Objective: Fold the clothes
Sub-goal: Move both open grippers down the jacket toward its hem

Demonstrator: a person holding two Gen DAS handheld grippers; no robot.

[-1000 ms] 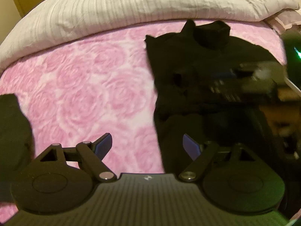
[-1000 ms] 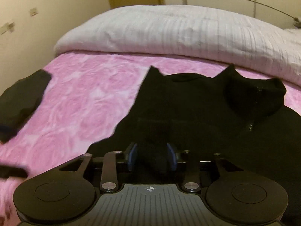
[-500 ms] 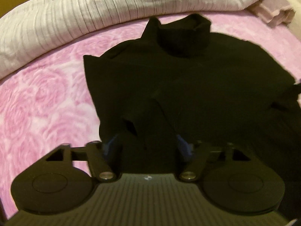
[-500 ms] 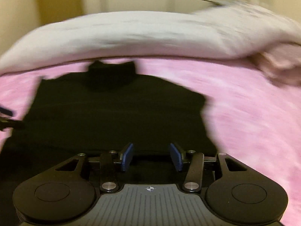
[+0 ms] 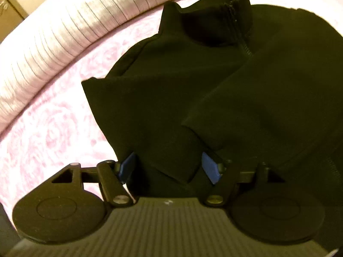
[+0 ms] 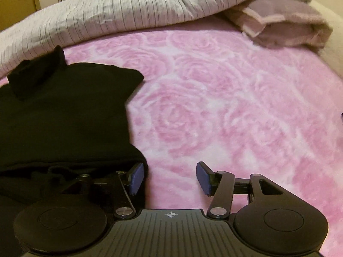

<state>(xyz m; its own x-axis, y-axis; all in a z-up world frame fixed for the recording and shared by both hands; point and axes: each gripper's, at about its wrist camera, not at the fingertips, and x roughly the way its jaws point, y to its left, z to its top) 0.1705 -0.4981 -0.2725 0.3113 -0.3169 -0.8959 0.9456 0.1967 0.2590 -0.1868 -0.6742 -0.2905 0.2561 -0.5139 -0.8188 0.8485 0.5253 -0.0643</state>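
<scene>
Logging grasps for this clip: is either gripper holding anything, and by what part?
Left gripper straddles the black sweater's sleeve cuff, not visibly clamped. Right gripper is open, holding nothing.

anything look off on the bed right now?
Nothing damaged. The black sweater is only part-folded: its sleeve cuff sits loose between the left gripper pads, collar bunched.

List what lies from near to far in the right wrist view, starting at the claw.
Right claw → pink rose-patterned bedspread → striped grey duvet → wooden cabinet at the back.
</scene>
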